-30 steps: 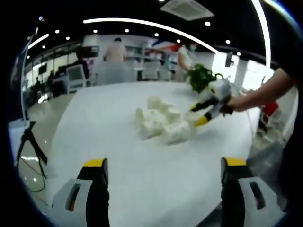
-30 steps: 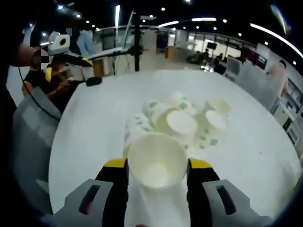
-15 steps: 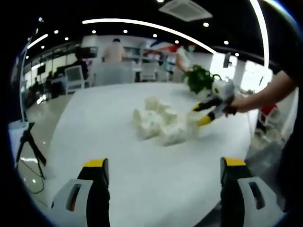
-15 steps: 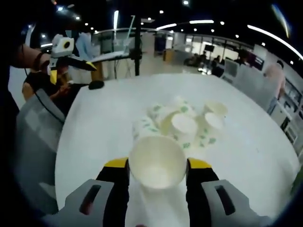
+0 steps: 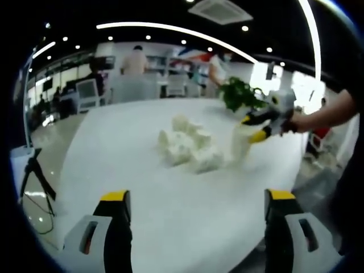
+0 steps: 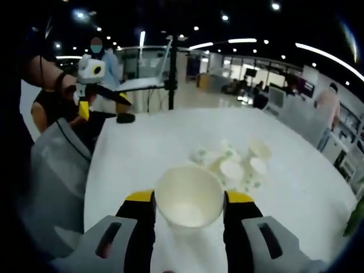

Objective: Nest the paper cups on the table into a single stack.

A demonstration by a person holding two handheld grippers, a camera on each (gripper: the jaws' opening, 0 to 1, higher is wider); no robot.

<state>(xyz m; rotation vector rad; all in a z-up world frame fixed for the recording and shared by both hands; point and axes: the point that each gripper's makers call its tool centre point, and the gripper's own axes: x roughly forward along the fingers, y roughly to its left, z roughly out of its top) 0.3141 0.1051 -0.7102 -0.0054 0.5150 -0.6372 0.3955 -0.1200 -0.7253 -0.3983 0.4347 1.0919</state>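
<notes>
Paper cups (image 5: 186,147) are lying in a loose white heap on the round white table (image 5: 142,199), well ahead of the left gripper (image 5: 196,213) in the left gripper view; overexposure is washing out their prints and edges. This gripper's yellow-tipped jaws are standing wide apart with nothing between them. Off to its right, the right gripper (image 5: 254,127) is holding a single paper cup (image 5: 239,142) above the table, a bare forearm behind it. A potted plant (image 5: 238,94) and people by office desks are showing beyond.

In the right gripper view, the jaws are clamping that cup (image 6: 189,199), mouth facing the camera, its base being hidden. The heap (image 6: 233,166) is sitting ahead, green-printed. The left gripper (image 6: 102,96) is hovering upper left.
</notes>
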